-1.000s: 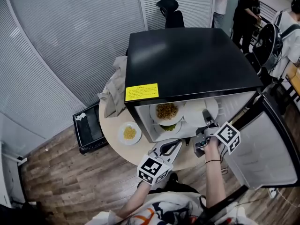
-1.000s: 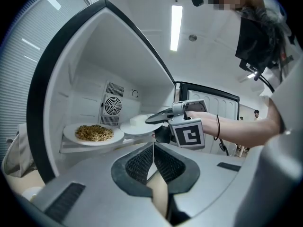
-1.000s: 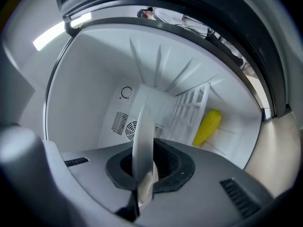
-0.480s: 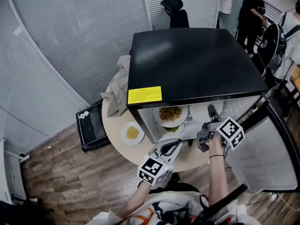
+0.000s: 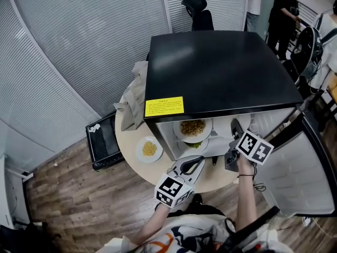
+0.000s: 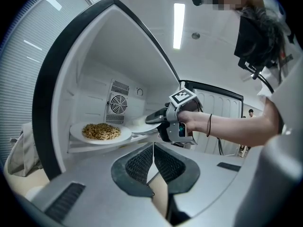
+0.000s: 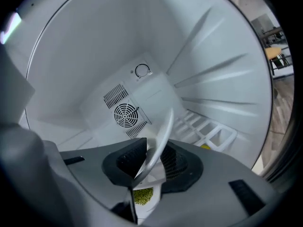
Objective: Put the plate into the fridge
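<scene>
1. The right tool reached into the small black-topped fridge at the frame's middle. Its jaws had just been opening and stood narrowly apart, with the rim of the round white plate between them. This looked like a release, since the plate seemed to rest on the upper shelf.
2. The left tool hung outside at lower centre, its jaws together on nothing, probably kept clear.
3. A white plate of brown noodles sat just left of the held plate, close enough to bump on withdrawal. A dish of green food lay below.
4. A plate of yellow food sat on the round pale tabletop, and the open door stood at right.
</scene>
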